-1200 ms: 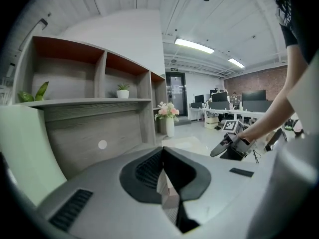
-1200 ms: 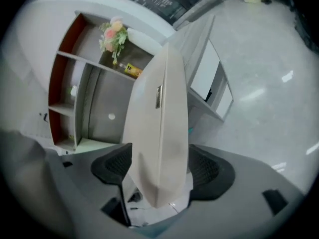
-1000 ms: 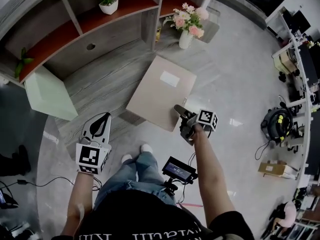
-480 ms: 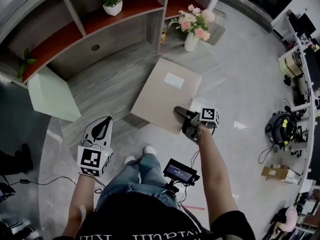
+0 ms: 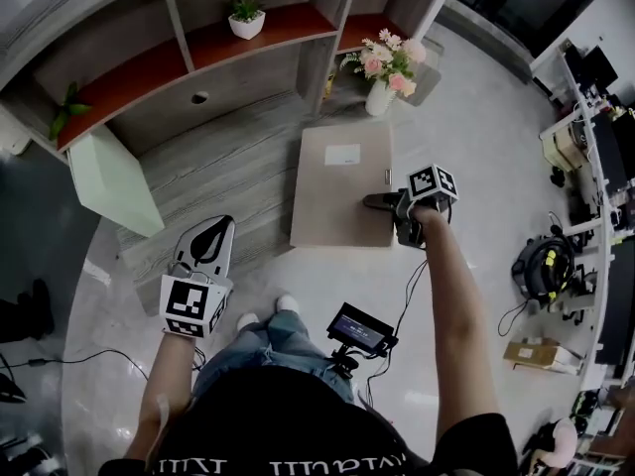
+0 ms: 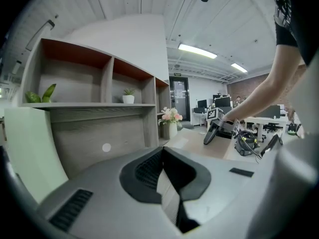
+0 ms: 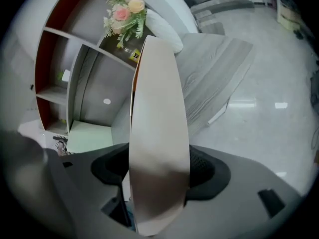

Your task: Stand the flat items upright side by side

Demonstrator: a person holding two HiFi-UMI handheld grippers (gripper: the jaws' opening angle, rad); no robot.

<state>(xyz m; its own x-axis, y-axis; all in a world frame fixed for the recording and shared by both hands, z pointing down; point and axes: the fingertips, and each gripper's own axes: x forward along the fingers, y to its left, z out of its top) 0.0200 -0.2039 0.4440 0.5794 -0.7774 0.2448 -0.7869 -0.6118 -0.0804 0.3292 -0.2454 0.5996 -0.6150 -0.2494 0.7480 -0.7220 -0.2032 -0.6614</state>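
A large flat beige box (image 5: 342, 181) with a white label hangs over the grey platform, and my right gripper (image 5: 375, 203) is shut on its right edge. In the right gripper view the box (image 7: 157, 108) runs edge-on between the jaws. A pale green flat panel (image 5: 114, 181) stands upright at the left, by the shelf unit (image 5: 198, 77). My left gripper (image 5: 210, 234) is held low at the left, apart from both items, shut with nothing in it. The left gripper view shows the green panel (image 6: 27, 151) at its left and the beige box (image 6: 199, 142) at the right.
A vase of pink flowers (image 5: 385, 67) stands just behind the beige box, at the shelf unit's corner. A small potted plant (image 5: 245, 16) sits on a red-brown shelf. Desks and a black-and-yellow machine (image 5: 541, 261) fill the right side beyond the glossy floor.
My right gripper has risen and turned with the beige box, which now hangs squarer and closer to the vase. The left gripper has lifted slightly.
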